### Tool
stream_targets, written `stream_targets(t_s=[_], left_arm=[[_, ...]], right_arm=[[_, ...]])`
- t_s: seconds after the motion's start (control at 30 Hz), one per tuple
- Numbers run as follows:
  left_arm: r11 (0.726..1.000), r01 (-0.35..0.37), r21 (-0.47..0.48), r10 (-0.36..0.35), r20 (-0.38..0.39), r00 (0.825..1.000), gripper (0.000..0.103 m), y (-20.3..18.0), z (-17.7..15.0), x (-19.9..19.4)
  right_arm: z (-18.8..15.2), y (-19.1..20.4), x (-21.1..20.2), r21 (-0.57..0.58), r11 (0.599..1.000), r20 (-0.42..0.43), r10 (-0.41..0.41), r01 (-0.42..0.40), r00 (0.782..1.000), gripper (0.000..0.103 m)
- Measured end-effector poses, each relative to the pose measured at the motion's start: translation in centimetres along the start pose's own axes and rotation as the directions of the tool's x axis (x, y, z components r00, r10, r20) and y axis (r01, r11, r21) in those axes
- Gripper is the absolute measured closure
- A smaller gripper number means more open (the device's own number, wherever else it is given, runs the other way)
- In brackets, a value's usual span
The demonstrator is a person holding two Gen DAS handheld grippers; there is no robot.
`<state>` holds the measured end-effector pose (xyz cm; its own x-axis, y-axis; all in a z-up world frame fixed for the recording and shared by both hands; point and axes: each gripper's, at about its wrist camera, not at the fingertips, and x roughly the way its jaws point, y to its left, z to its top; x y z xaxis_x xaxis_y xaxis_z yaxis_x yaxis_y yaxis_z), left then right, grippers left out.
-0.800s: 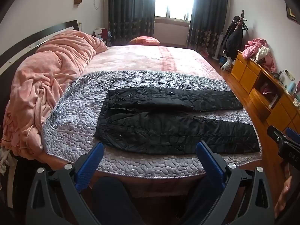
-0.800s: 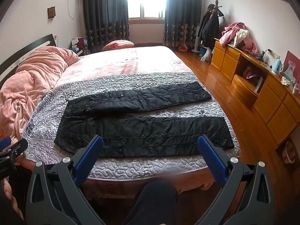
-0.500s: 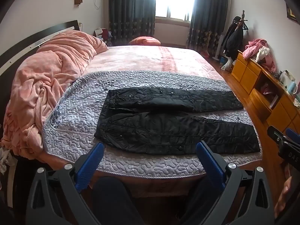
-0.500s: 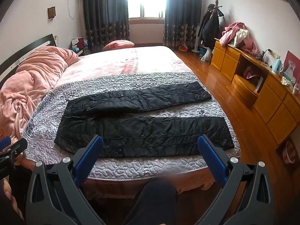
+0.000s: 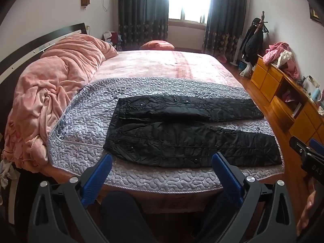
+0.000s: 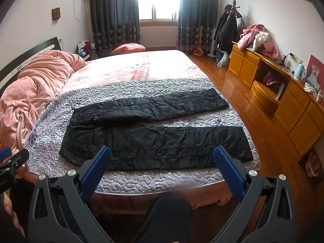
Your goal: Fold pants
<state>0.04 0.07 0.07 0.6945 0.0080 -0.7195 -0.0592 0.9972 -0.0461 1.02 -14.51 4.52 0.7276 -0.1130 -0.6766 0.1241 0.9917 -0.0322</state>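
Black quilted pants [image 5: 188, 133] lie flat on the grey quilted cover [image 5: 81, 121] at the near end of the bed, waist to the left, both legs spread apart toward the right. They also show in the right wrist view [image 6: 156, 129]. My left gripper [image 5: 162, 160] is open and empty, held in front of the bed's near edge, short of the pants. My right gripper [image 6: 162, 151] is open and empty, also short of the near edge. Each gripper's body shows at the edge of the other's view.
A pink blanket [image 5: 50, 85] is heaped at the left by the dark headboard [image 5: 30, 46]. Wooden drawers [image 6: 283, 101] with clothes on top line the right wall across a wooden floor [image 6: 243, 93]. My knees [image 5: 121, 212] are below the bed edge.
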Motion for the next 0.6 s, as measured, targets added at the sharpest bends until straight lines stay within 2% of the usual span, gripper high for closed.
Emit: stream_targets(t_s=[0.6], left_arm=[[1.000, -0.002, 0.003, 0.002, 0.003, 1.000, 0.004, 0.39, 0.47, -0.26]], right_arm=[[0.35, 0.02, -0.15, 0.000, 1.000, 0.000, 0.004, -0.004, 1.000, 0.002]])
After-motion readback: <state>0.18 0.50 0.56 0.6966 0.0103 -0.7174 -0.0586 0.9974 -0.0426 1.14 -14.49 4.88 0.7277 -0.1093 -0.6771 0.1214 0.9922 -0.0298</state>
